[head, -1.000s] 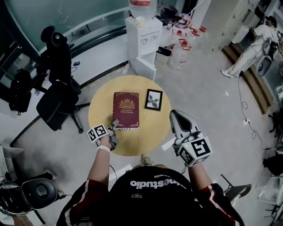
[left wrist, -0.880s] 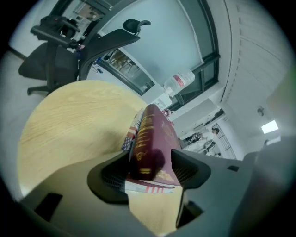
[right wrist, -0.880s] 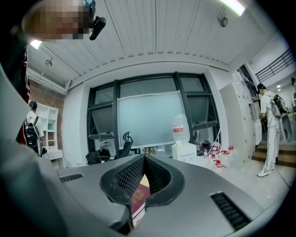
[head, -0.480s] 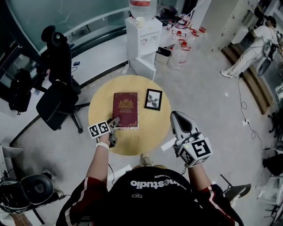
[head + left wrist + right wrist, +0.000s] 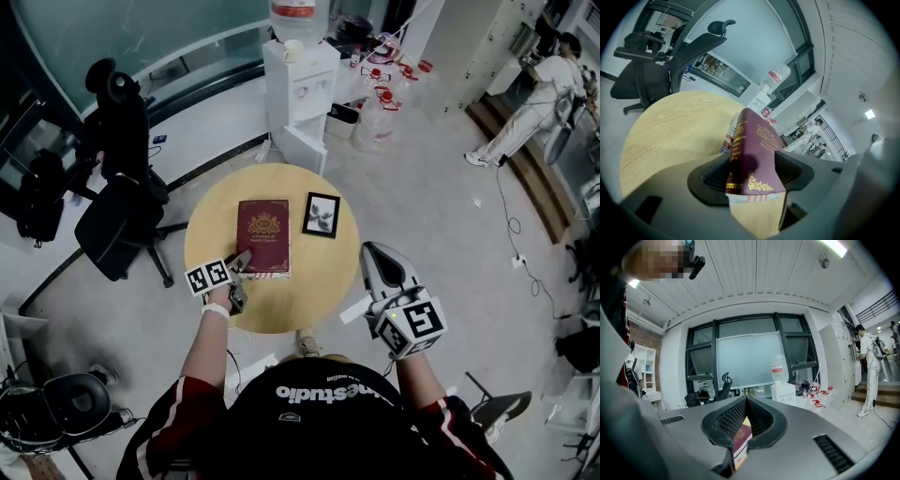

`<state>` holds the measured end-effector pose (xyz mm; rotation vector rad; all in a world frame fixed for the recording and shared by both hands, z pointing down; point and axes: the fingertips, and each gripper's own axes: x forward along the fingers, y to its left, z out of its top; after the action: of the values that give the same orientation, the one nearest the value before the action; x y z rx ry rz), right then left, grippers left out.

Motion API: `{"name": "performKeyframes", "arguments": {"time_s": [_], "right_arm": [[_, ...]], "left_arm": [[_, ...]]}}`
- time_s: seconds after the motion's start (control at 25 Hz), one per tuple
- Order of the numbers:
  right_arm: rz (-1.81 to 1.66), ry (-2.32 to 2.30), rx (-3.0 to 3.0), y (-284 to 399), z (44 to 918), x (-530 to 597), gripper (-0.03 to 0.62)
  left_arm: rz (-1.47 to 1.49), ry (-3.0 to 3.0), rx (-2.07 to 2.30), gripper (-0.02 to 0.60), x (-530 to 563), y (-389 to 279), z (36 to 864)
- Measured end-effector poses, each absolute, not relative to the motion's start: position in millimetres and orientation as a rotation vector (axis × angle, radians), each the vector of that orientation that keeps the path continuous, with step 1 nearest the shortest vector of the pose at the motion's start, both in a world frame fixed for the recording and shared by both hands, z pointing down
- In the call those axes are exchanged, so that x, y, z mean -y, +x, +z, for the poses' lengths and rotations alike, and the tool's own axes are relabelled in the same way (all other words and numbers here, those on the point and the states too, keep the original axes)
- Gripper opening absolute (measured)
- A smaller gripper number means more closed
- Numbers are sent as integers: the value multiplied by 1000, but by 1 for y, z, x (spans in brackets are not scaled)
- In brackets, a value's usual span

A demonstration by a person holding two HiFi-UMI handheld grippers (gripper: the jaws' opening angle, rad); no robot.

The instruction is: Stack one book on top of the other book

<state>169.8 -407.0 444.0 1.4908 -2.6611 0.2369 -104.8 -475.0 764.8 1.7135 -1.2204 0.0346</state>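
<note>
A maroon book (image 5: 263, 236) with gold print lies flat on top of a second book on the round wooden table (image 5: 211, 211). The lower book's striped edge (image 5: 749, 197) shows under the maroon cover (image 5: 761, 140). My left gripper (image 5: 241, 260) is at the stack's near left corner. Its jaws have just been opening and now stand open on either side of that corner (image 5: 752, 169). My right gripper (image 5: 376, 255) hangs off the table's right edge, shut and holding nothing (image 5: 746, 402).
A small black-framed picture (image 5: 322, 215) lies on the table to the right of the books. A black office chair (image 5: 117, 211) stands to the left. A white water dispenser (image 5: 300, 84) and water bottles (image 5: 380, 122) are behind. A person (image 5: 534, 103) stands far right.
My left gripper has rolled a little at the book's corner and its jaws have spread. The books and my right gripper have stayed put.
</note>
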Motion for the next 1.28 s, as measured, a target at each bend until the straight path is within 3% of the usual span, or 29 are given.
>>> {"name": "performKeyframes", "arguments": {"time_s": [0.36,1.28], "right_arm": [[301,1498,2700,169,436,410,26],[77,1350,2732,121,380,338,26]], "left_arm": [[-9,1768,1274,310,469,-120,732],[-113,2190,1318,298,383,-123,553]]}}
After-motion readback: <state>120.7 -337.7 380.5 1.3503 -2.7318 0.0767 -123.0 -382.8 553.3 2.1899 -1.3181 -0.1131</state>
